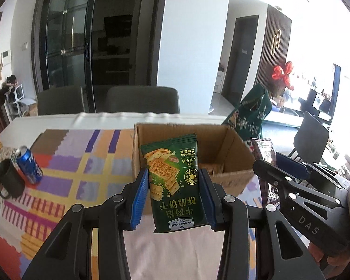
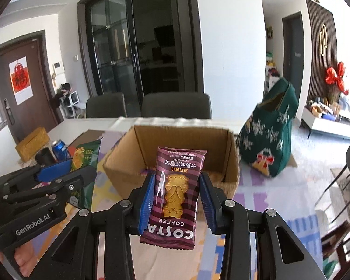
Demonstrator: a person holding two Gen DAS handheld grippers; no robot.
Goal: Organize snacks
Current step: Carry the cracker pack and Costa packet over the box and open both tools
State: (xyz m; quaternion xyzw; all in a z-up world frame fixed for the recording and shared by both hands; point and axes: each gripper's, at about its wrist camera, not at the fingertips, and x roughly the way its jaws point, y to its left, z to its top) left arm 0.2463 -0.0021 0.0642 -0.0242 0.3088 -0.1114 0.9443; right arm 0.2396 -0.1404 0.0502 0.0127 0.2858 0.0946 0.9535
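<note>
left gripper (image 1: 174, 186): blue-padded fingers clamped on a green cracker packet (image 1: 172, 182), held upright with its print upside down, raised in front of the cardboard box (image 1: 224, 182).

right gripper (image 2: 177, 200): blue-padded fingers clamped on a maroon striped costa coffee biscuit packet (image 2: 175, 196), print inverted, raised in front of the same box's open top.

cardboard box: open, flaps up, standing on the worktop (image 1: 58, 121); some packaged items lie at its bottom, too small to identify.

patterned cloth (image 1: 65, 170): multicolour blocks, spread over the worktop under the box.

blue drink can (image 1: 29, 164): leaning against a black mug (image 1: 9, 184), at the worktop's left side, well apart from the box.

green knitted bag (image 2: 270, 137): snowflake pattern, just right of the box.

two grey chairs (image 1: 142, 99): behind the worktop's far edge.
</note>
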